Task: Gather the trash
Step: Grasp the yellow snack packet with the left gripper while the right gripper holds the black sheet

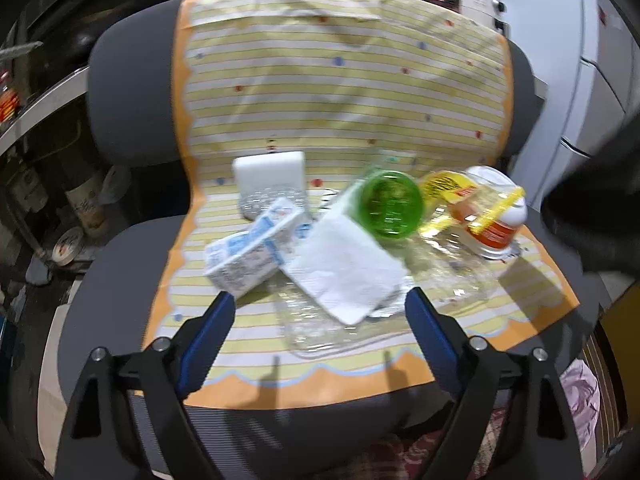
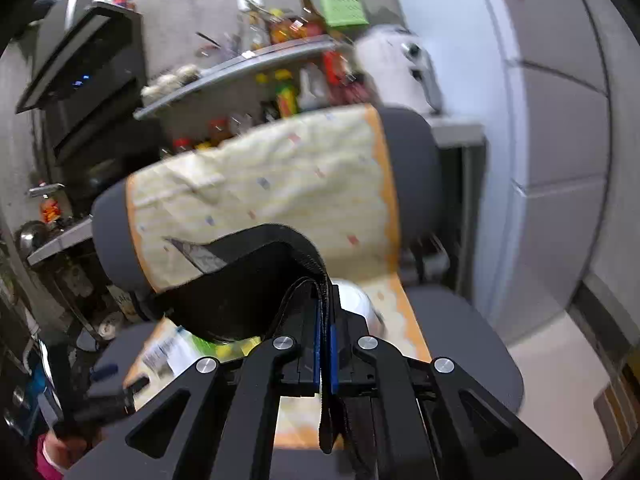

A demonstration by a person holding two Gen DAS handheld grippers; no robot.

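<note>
1. Left tongs [image 1: 320, 312] wide open, nothing held, hovering over the front of the chair seat [image 1: 100, 280], which is covered by a striped yellow cloth [image 1: 340, 100].
2. Trash is piled on the cloth just ahead of the left tongs: white napkin [image 1: 346, 270] closest, between the two blue fingers [image 1: 210, 332], lying on a flattened clear plastic bottle [image 1: 320, 328].
3. Ahead-left of the tongs: blue-white carton [image 1: 248, 256], on its side. Behind it a white block [image 1: 270, 174], type unclear.
4. Ahead-right: green bottle [image 1: 390, 210] with its round end facing the camera, then a clear jar with orange label [image 1: 490, 220] and yellow wrapper [image 1: 444, 188], touching or overlapping.
5. Right tongs [image 2: 326, 320] closed tight on the black strap [image 2: 324, 360] of a black bag [image 2: 236, 288]; the bag hangs open in front of them, above the seat's right side.
6. Step in hand, judged: left picks the first piece, right holds the bag ready.
7. To do it well: go for the napkin first, since it's on top and centred. Lower the left tongs straight, pinch the raised near edge, not the bottle under it.
8. Risk: the bottle is slippery and may slide; the carton may get nudged by the left finger.
9. Keep the bag mouth open and near the pile so the drop is short. Both views blurred, fine detail uncertain.
</note>
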